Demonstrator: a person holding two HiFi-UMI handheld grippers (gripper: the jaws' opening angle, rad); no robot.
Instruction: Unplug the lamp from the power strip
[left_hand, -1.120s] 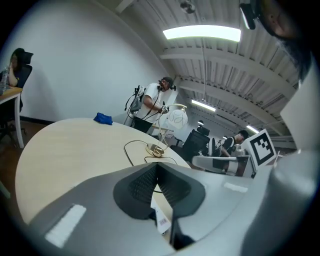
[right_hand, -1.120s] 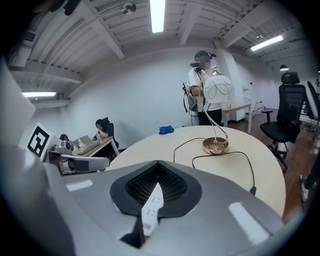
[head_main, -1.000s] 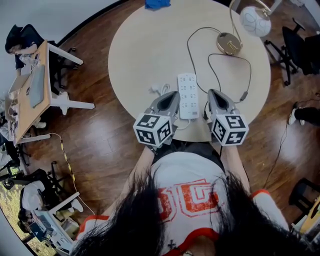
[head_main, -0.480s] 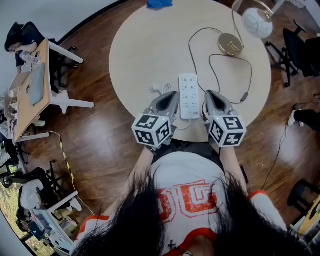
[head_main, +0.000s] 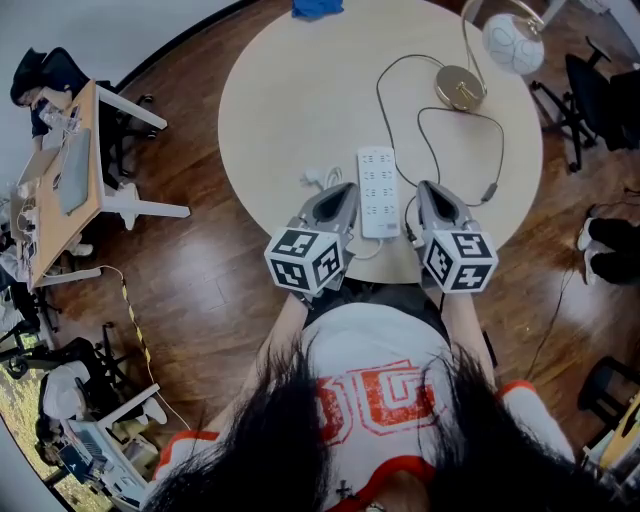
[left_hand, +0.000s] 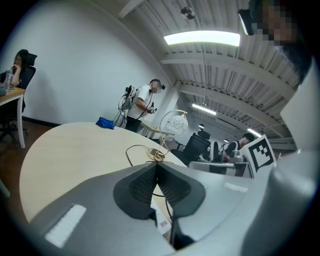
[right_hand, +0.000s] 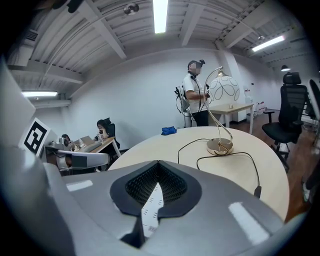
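Note:
A white power strip (head_main: 377, 192) lies lengthwise on the round beige table (head_main: 290, 110), near its front edge. The lamp has a gold base (head_main: 458, 86) and a white globe shade (head_main: 512, 42) at the table's far right. Its black cord (head_main: 436, 150) loops back toward the strip's near end. My left gripper (head_main: 347, 187) hovers just left of the strip, shut and holding nothing. Just right of the strip is my right gripper (head_main: 425, 185), shut as well, with nothing in it. The right gripper view shows the strip (right_hand: 152, 205) below the jaws and the lamp base (right_hand: 220, 146) ahead.
A blue cloth (head_main: 315, 8) lies at the table's far edge. A white cable with a plug (head_main: 318, 178) sits left of the strip. An inline switch (head_main: 488, 192) hangs on the cord near the right edge. Desks, office chairs and people stand around the table.
Hardly anything: my right gripper has drifted slightly to the right beside the strip. The left gripper, the strip and the lamp have kept their places.

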